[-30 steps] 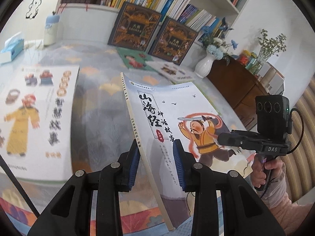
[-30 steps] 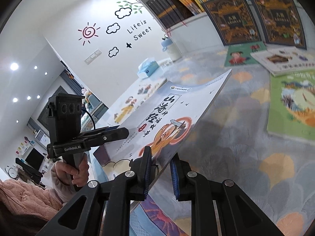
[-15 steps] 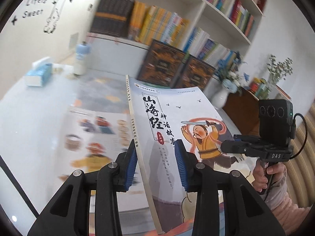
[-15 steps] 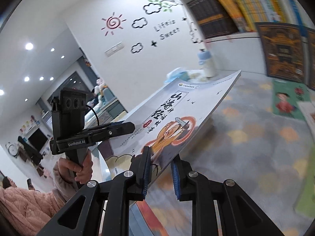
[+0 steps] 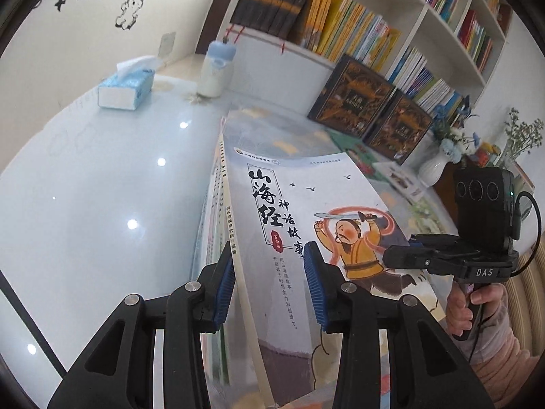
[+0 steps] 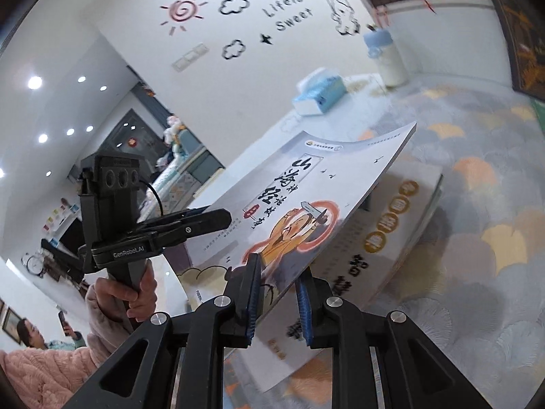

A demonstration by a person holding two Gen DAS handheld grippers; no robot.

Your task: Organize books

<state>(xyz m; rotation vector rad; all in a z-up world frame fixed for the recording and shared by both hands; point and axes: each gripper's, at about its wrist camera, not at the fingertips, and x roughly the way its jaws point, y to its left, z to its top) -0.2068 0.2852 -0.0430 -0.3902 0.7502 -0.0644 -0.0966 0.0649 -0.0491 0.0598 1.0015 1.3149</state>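
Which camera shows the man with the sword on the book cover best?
The left wrist view. The book faces that camera, so the swordsman shows sharp and upright beside the title. In the right wrist view the cover tilts away and the right gripper hides his lower half, leaving him slanted and squashed.

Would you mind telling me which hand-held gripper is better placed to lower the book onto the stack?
Right. The right hand-held gripper pinches the book over the stack; the left hand-held gripper stands open around its spine.
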